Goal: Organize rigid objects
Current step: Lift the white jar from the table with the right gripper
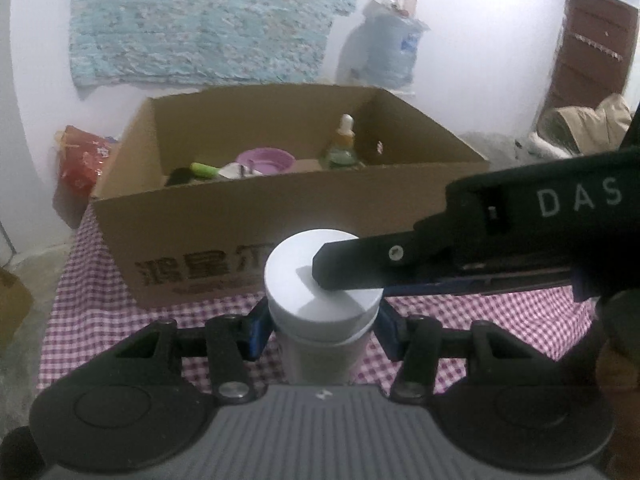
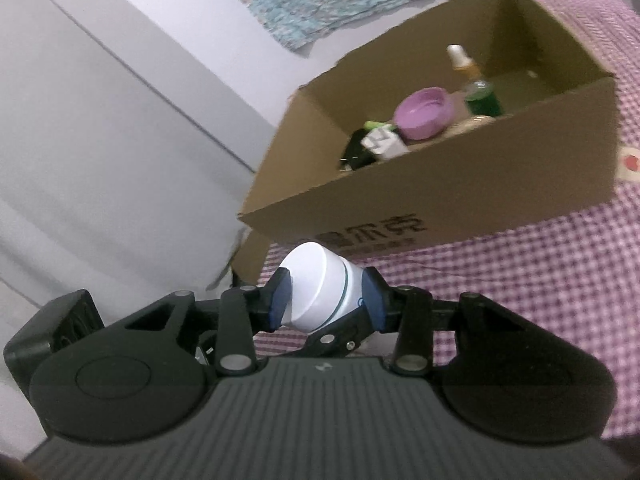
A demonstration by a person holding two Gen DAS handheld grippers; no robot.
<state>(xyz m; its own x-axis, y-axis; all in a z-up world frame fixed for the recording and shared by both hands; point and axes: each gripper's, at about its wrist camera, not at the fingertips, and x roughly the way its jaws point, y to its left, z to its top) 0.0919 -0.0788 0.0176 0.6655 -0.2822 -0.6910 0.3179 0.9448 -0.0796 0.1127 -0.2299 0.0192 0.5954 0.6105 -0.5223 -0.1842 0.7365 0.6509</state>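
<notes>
clearly, the only crisp lettering is "das" in pale capitals on the side of the right gripper [image 1: 348, 280], which reaches in from the right of the left view; the box [image 1: 224, 216] carries bold dark chinese characters on its near wall, with a smaller line beneath too blurred to read. a white jar [image 1: 322, 280] with a broad flat lid is caught by both tools at once. the left gripper [image 1: 323, 330] pinches its body just below the lid, blue pads [image 1: 260, 330] pressed to either side, and from there the jar stands upright, lid toward the camera. in the right view the right gripper [image 2: 328, 300] clamps the same jar [image 2: 320, 292] across lid and shoulder, one pad on the lid's face, the other against the body near a thin green ring, so its long axis runs between the two pads, tilted up to the left. the jar is held above the checked counter [image 1: 500, 312], just in front of the box. inside the box lie a purple bowl [image 1: 265, 161], a dropper bottle [image 1: 345, 136] standing upright and a green-handled item [image 1: 204, 169].
</notes>
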